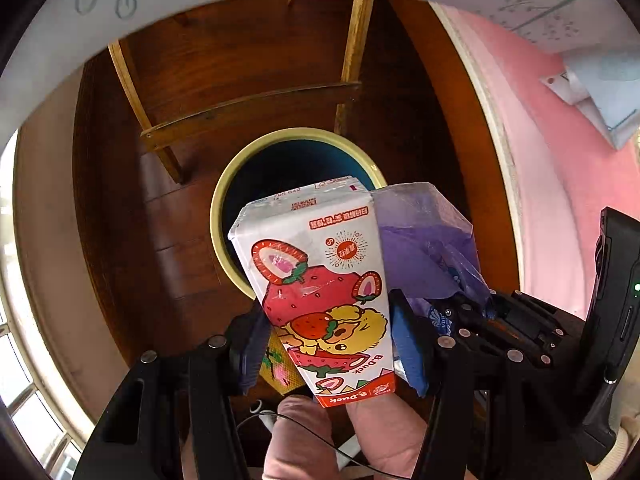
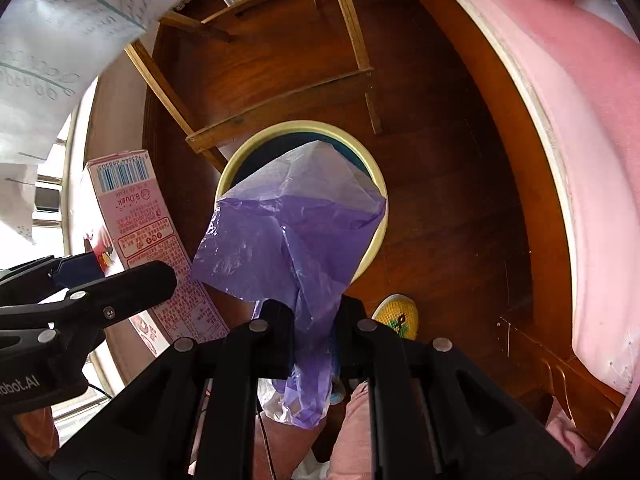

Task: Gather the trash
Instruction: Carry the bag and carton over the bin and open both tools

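Both tools point steeply down at a round bin with a pale yellow rim and dark blue inside (image 1: 224, 196), which stands on the dark wooden floor (image 1: 120, 216) beside the legs of a light wooden frame (image 1: 248, 108).

The left tool (image 1: 326, 344) is about half open, its blue pads pressed on either side of a white strawberry-print drink carton (image 1: 320, 280). In the left wrist view the carton's far end reaches toward 12 o'clock and overlaps the bin's near rim. The right tool (image 2: 310, 336) is nearly closed, pinching the gathered neck of a thin purple plastic bag (image 2: 296, 220). The bag fans out toward 12 o'clock in the right wrist view and covers much of the bin's mouth; its loose tail hangs back between the tool's arms. In that view the carton sits at 9 o'clock, just beside the bag.

As I judge it, the step in hand is the carry to the bin, with both pieces of trash held above the opening and neither yet released. The next move calls for bringing each piece squarely over the mouth, then opening the tools. The carton looks nearer the rim's edge than the centre, so it may need shifting toward 12 o'clock. The light bag could cling to the pads or drift onto the rim.
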A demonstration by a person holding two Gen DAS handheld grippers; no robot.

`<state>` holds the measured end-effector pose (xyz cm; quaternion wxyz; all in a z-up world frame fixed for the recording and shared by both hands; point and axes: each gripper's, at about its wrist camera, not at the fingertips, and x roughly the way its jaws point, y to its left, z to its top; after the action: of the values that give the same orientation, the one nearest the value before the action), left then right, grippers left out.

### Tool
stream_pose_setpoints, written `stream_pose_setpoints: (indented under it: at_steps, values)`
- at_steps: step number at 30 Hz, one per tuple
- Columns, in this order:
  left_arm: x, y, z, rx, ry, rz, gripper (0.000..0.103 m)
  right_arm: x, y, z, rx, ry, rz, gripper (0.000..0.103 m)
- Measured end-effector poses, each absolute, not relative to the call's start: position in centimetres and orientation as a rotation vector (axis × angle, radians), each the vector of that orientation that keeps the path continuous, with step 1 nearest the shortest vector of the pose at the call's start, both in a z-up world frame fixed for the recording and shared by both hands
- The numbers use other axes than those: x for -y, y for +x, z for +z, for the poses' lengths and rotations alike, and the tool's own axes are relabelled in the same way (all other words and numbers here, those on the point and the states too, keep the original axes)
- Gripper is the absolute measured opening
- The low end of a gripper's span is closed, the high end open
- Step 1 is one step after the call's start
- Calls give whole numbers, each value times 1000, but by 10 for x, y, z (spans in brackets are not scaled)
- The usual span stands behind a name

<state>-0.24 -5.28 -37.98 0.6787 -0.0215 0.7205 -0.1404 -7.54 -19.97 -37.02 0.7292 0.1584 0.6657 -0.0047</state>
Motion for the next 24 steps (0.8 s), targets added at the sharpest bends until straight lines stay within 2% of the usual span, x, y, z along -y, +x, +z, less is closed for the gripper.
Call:
stream_pose_setpoints:
  at_steps: [8, 10, 12, 14, 15, 17, 24]
  values:
    - [61, 21, -449, -1630, 12, -274, 58, 191, -46, -442, -1502, 301, 24, 10]
    - [62, 27, -457, -1627, 20, -264, 63, 189, -38, -453, -1500, 287, 32, 11]
    - [57, 34, -462, -1617, 27, -244, 76, 188, -30, -462, -1511, 289, 39, 14]
    - [49, 42, -467, -1618, 18, -224, 85, 188, -25, -468, -1522, 300, 31, 23]
    - [46, 44, -468, -1622, 6, -219, 86, 189, -23, -470, -1522, 302, 22, 27]
    - [36, 48, -465, -1617, 3, -210, 86, 191, -17, -472, -1516, 313, 12, 41]
    - [27, 45, -440, -1581, 25, -203, 86, 194, -11, -460, -1516, 333, -7, 44]
